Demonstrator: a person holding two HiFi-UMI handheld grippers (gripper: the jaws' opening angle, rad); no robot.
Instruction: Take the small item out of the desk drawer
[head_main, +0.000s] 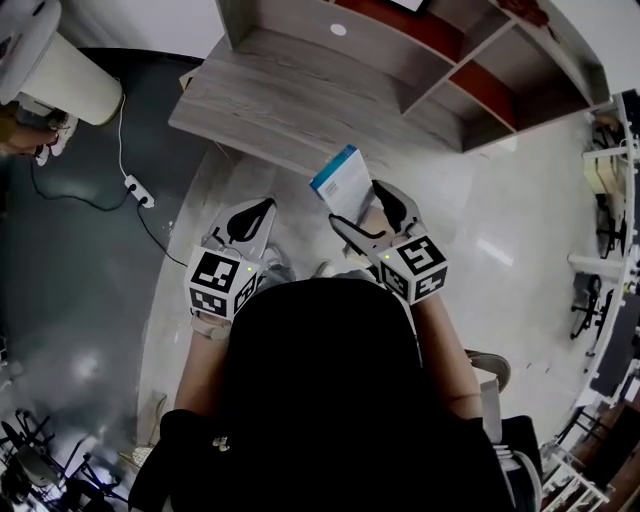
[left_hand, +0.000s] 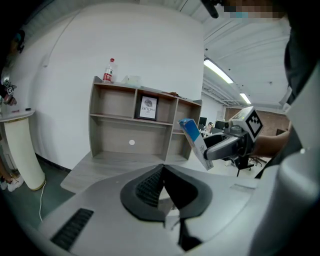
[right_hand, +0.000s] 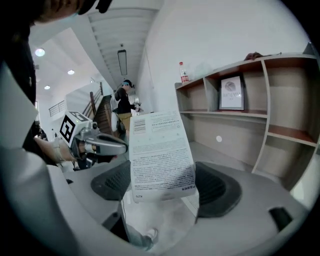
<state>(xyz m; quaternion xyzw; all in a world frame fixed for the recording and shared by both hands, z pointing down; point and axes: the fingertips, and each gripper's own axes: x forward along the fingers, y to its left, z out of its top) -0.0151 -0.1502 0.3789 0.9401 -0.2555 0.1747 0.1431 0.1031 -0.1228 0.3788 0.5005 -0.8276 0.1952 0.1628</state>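
Observation:
A small white box with a blue end (head_main: 340, 182) sticks up from my right gripper (head_main: 366, 217), which is shut on its lower part. In the right gripper view the box's printed face (right_hand: 160, 150) fills the gap between the dark pads (right_hand: 216, 187). The left gripper view shows the same box (left_hand: 193, 142) tilted in the air in front of the desk. My left gripper (head_main: 251, 216) hangs beside it, shut, with nothing between its fingers (left_hand: 150, 186). Both grippers are held short of the grey wooden desk (head_main: 280, 100). No drawer shows in any view.
A shelf unit (head_main: 440, 60) stands on the desk, with a framed picture (left_hand: 148, 107) inside and a bottle (left_hand: 107, 71) on top. A power strip with its cable (head_main: 137, 190) lies on the dark floor at the left, near a white cylinder (head_main: 70, 80). Chairs (head_main: 600, 330) stand at the right.

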